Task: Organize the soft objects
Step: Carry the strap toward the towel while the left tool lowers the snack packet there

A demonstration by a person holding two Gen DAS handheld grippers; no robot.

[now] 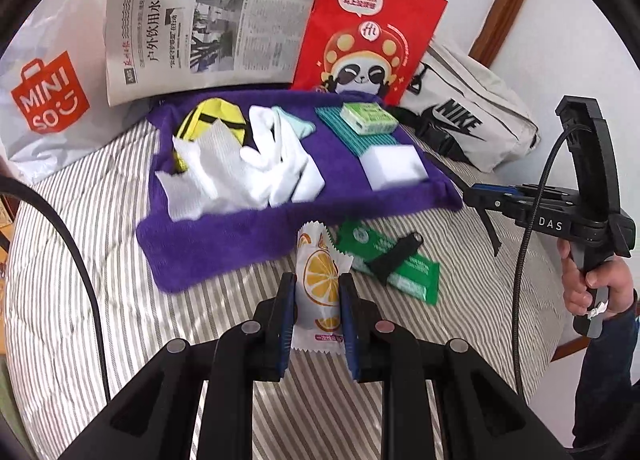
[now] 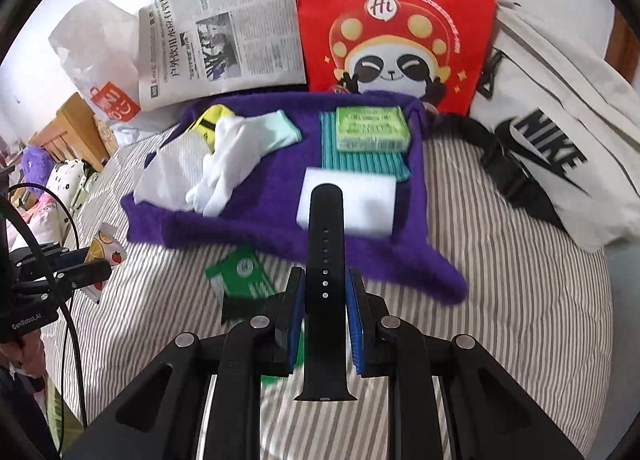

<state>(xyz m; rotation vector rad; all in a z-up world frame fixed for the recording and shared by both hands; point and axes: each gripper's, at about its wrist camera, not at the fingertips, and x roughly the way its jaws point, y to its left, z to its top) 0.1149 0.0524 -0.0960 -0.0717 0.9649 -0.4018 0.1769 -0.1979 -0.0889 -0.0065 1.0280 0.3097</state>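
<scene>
Purple towel (image 1: 224, 232) on the striped bed serves as sorting mat. Left gripper (image 1: 318, 302) pinches an orange-print sachet (image 1: 320, 272) above the towel's near edge; right gripper (image 2: 325, 302) pinches a black watch strap (image 2: 326, 240) lengthwise (probably so it won't droop), green packet (image 2: 240, 272) unsorted below.

Striped bed (image 2: 500, 300) carries purple towel (image 2: 276, 228), green packet (image 2: 240, 272), newspaper (image 2: 224, 48), red paper bag (image 2: 392, 20), white Nike bag (image 2: 560, 132), white Miniso bag (image 1: 44, 100).
</scene>
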